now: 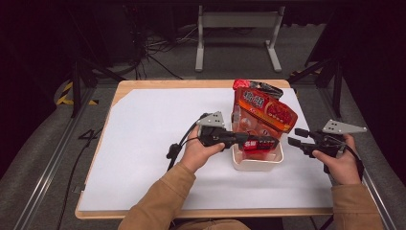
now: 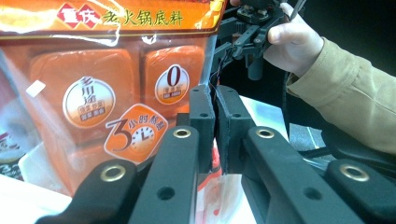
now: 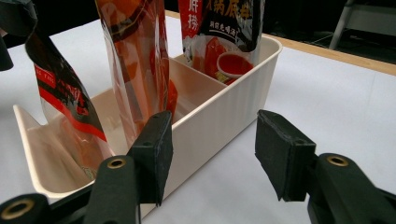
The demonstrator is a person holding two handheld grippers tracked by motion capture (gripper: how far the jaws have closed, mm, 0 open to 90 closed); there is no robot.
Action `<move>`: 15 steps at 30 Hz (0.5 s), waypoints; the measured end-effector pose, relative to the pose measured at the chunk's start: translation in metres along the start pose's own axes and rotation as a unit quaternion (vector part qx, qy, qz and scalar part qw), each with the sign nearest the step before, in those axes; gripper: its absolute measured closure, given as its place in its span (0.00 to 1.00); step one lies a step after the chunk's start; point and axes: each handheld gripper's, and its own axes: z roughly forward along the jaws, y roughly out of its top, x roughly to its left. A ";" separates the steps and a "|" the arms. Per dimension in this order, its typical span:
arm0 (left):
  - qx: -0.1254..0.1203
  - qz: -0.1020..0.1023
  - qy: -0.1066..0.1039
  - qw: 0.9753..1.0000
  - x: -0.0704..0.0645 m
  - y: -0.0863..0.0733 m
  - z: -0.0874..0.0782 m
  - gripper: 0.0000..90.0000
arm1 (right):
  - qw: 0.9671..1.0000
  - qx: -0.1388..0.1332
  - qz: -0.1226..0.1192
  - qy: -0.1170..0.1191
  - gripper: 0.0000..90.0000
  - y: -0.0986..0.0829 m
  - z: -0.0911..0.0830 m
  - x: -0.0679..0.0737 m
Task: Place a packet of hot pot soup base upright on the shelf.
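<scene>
The red packet [image 1: 256, 143] stands at the near end of the white bin [image 1: 257, 163], leaning a little, and the left tool [image 1: 268, 142] is clamped on its top edge; in the left gripper view the two black jaws are pressed together with thin plastic pinched between them. Behind it in the same bin stands a tall orange bag [image 1: 263, 112] with printed labels, and a third dark-topped packet [image 3: 224, 28] sits in the far compartment beyond a divider. The bin rests on the white sheet covering the tabletop [image 1: 153, 139], right of the middle. The right tool [image 1: 293, 137] hovers just beside the bin's right wall, its jaws spread wide with nothing between them, one pad close to the rim [image 3: 219, 100].
</scene>
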 end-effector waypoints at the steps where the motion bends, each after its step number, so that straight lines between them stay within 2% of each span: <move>1: -0.002 -0.005 -0.001 1.000 0.000 -0.001 -0.001 0.93 | 1.000 0.000 0.001 0.001 0.52 0.000 0.001 0.000; 6: -0.004 -0.011 0.001 1.000 0.000 -0.003 -0.005 0.80 | 1.000 0.001 0.000 0.003 0.52 0.001 0.003 0.001; 9: -0.012 -0.008 0.005 1.000 0.000 -0.002 -0.009 0.68 | 1.000 0.001 0.000 0.004 0.51 0.002 0.004 0.001; 15: -0.018 -0.005 0.008 1.000 -0.005 0.002 -0.019 0.60 | 1.000 0.002 0.000 0.003 0.51 0.002 0.005 0.000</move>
